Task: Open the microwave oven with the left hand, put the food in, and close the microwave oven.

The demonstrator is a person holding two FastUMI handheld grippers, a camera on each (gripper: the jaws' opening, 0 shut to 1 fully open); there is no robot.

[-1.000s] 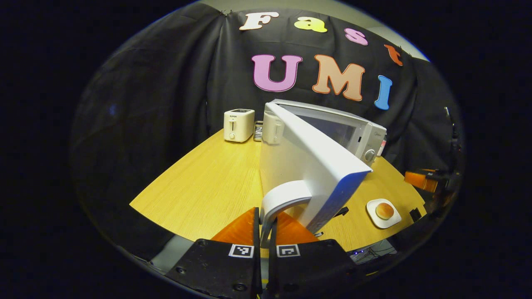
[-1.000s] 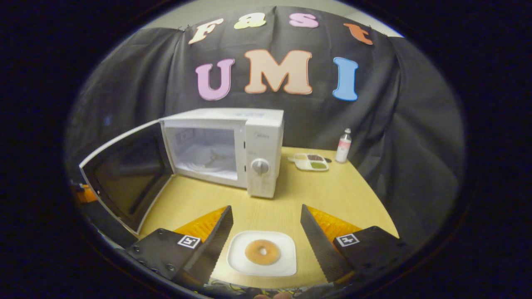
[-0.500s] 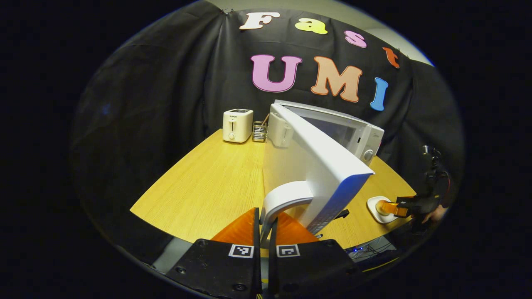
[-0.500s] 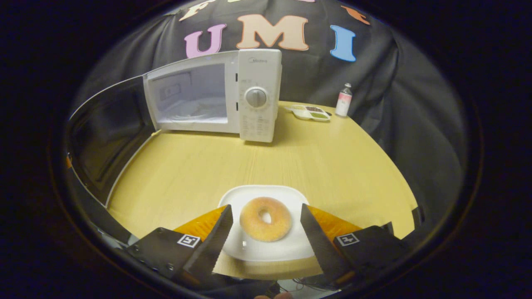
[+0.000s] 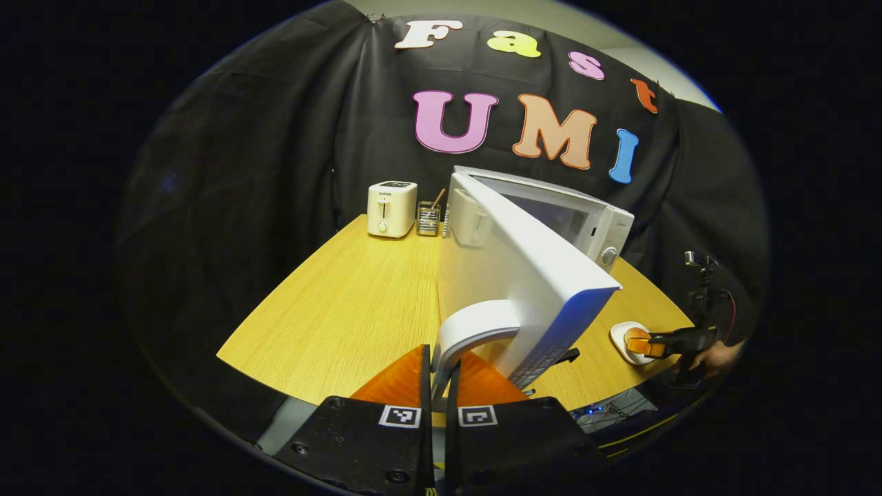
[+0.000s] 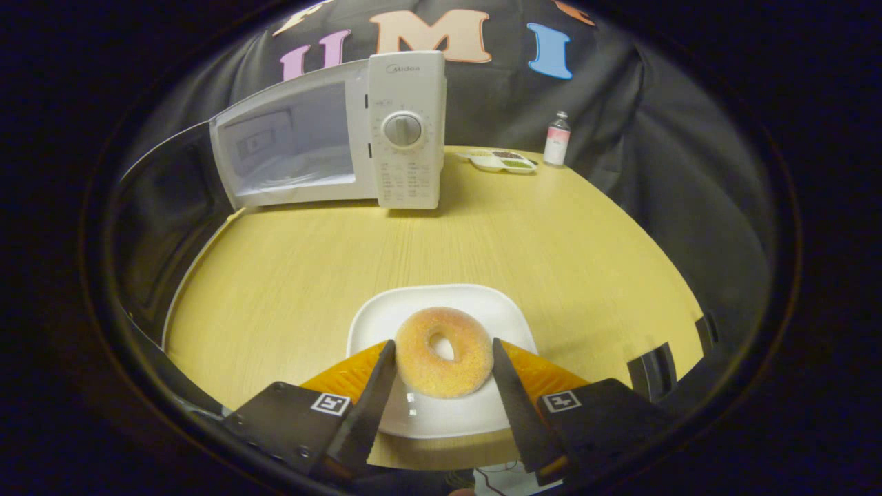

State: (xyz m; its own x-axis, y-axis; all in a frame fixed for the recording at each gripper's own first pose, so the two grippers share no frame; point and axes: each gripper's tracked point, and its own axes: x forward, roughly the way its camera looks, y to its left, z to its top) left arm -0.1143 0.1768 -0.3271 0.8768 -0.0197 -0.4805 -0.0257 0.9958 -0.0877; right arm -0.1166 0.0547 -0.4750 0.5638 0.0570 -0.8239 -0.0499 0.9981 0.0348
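Left gripper view: the left gripper is sitting at the bottom centre with its two fingers pressed together on the white curved door handle, pinching it; the microwave door is standing swung wide open, its edge facing the camera; the microwave is sitting behind it on the wooden table; a white toaster is standing at the far left of the table with a small wire holder just beside it; farther off at the right table edge the right gripper is reaching over a white plate, a hand holding it; right gripper view: the right gripper is sitting over the plate with its fingers spread on either side of the donut; the fingers are looking very close to the donut's sides, cannot tell if both are touching it; the donut is lying flat in the middle of the plate, near the front edge of the table; the microwave is standing well apart at the back with its cavity showing open and the door reaching toward the left; a small bottle is standing upright at the far right, a divided dish just beside it
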